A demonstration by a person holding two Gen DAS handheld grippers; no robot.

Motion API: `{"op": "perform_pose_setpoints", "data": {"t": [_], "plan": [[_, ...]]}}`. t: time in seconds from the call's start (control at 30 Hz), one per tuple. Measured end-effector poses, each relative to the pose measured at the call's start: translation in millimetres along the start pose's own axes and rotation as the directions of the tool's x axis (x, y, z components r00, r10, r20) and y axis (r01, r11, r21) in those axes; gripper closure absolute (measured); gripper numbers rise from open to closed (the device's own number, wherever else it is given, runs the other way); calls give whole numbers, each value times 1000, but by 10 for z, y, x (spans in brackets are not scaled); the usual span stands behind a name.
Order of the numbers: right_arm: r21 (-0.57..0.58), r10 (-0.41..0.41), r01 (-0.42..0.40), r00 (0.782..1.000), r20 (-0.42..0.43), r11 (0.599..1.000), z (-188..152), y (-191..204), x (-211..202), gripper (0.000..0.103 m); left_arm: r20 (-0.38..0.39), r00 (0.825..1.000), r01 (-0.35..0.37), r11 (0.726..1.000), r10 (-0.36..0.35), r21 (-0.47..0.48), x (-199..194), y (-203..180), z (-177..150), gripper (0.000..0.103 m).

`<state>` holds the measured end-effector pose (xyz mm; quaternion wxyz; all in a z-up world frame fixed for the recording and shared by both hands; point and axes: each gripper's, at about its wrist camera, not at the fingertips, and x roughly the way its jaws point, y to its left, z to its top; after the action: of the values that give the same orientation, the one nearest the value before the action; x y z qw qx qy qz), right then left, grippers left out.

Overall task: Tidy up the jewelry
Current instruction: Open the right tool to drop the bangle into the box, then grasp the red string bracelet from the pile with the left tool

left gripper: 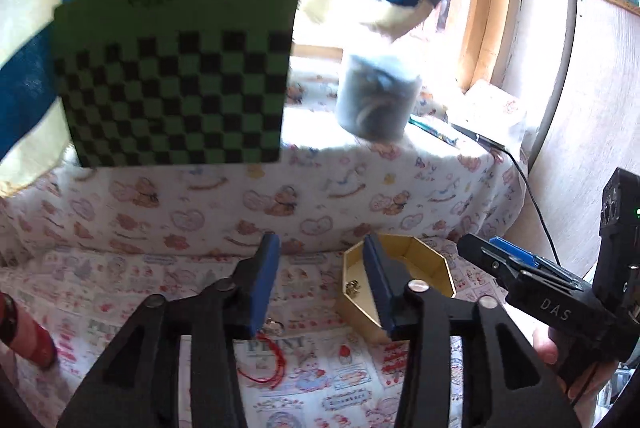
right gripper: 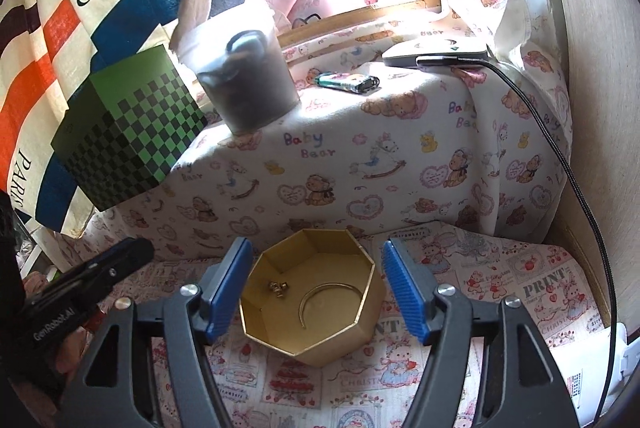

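Red cord bracelet point(left gripper: 262, 368) partly hidden behind left tongs point(left gripper: 320, 288) (charm unreadable)

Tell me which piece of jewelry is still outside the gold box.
The red cord bracelet, lying on the printed cloth under the left gripper. The gold bangle and small gold earrings already lie inside the gold box.

We record a gold octagonal box point(right gripper: 310, 302), blue finger pads point(right gripper: 402, 292), a red cord bracelet point(left gripper: 266, 364), and a green box point(right gripper: 130, 132) with black-and-green checks. The cloth point(right gripper: 360, 164) is white with pink bear prints.
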<state>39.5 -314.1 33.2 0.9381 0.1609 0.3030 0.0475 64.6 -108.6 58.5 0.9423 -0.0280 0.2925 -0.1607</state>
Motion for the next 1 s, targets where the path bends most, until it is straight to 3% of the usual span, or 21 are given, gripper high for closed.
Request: {"op": "perform_pose_setpoints", "data": {"t": [0.07,0.23,0.33,0.53,0.67,0.73,0.83,0.9,1.0], "plan": [[-17,11,-11,1000,0,1000,-27,80,-22,36,54,998,-35,999,35,-7,-187,124,22,31],[-80,12,-14,1000,-16,997,-131,288,5,36,77,988,-136,991,136,0,-330,397,-68,18],[-128,-17,16,1000,-12,992,-193,398,40,36,43,988,-149,989,149,-9,-263,571,-219,12],[-172,-83,82,997,-2,982,-293,485,113,32,-147,977,-173,975,152,-139,123,977,-447,12],[-139,-79,76,997,-23,987,-280,410,148,30,-217,946,-278,946,240,-168,353,1168,-597,13],[-134,-84,81,996,-21,988,-281,393,148,29,-251,949,-246,944,189,-220,423,1249,-649,14],[-145,-103,100,995,-15,984,-293,410,162,27,-269,955,-195,950,128,-242,441,1255,-683,14],[-150,-109,106,994,-16,983,-303,420,177,26,-257,955,-203,957,147,-209,424,1192,-690,14],[-150,-115,110,993,-26,983,-313,427,202,25,-235,954,-221,967,187,-129,390,1034,-696,22]]}}
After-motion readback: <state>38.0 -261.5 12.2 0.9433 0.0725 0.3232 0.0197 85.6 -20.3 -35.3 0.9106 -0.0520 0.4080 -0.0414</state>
